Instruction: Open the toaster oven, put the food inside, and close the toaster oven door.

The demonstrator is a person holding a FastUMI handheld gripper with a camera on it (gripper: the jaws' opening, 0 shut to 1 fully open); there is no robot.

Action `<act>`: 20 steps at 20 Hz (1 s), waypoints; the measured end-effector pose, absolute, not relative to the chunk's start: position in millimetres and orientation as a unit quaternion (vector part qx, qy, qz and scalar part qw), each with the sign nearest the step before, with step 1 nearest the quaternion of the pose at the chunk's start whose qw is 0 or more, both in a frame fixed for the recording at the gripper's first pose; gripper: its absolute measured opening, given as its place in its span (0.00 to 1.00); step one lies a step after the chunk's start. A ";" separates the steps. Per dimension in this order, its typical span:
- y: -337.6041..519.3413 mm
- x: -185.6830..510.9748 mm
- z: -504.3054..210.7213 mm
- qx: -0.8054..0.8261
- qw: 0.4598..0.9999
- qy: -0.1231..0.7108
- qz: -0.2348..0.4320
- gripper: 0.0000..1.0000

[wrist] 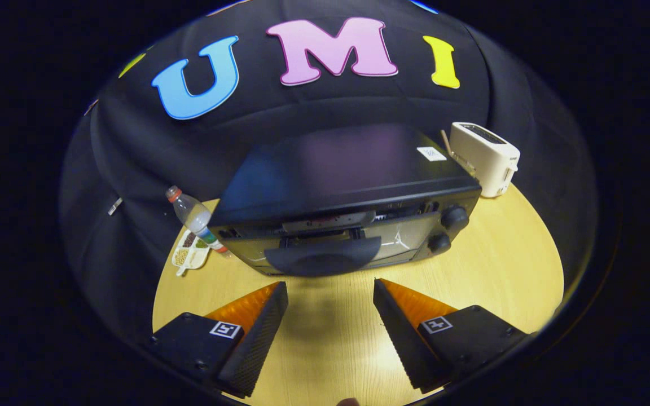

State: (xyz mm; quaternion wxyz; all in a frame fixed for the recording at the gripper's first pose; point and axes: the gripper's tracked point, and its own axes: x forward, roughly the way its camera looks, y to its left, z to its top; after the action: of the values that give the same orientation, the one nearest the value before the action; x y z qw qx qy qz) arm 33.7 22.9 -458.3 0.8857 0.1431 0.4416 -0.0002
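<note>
Gripper [330, 290] spread wide, nothing between fingers, hovering over bare table [494, 270] near its front edge. Just ahead: toaster oven [342, 197], mid-table, black, seen from above, door [325, 248] shut, dark curved handle [322, 260] facing fingers, two knobs [453, 217] on right side of front. Beside oven's left end: clear bottle [192, 217] with red cap, tilted; white sectioned dish [189, 252] at left edge. Far right corner: white pop-up toaster [486, 158], close behind oven's right rear.

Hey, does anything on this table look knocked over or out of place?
The plastic bottle left of the toaster oven leans tilted against it rather than standing upright. The hand-held gripper hangs open before the oven door.
</note>
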 end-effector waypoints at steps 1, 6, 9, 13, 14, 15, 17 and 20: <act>21.7 40.1 -446.6 0.139 0.894 0.427 0.006 0.99; -1.7 56.4 -358.6 0.101 0.941 0.321 0.023 0.99; -18.4 57.8 -303.6 0.101 0.958 0.266 0.021 0.99; -53.6 56.3 -232.2 0.112 0.973 0.201 0.004 0.99; -65.6 53.7 -215.8 0.103 0.977 0.187 0.000 0.98; -74.6 49.8 -201.2 0.092 0.981 0.172 -0.003 0.99; -90.6 41.0 -167.8 0.066 0.988 0.139 -0.006 0.98; -102.0 19.3 -131.1 0.063 0.992 0.111 -0.002 0.98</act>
State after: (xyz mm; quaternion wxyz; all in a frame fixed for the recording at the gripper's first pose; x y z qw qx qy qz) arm 19.3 -102.0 -131.1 0.9919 0.0630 0.1107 -0.0017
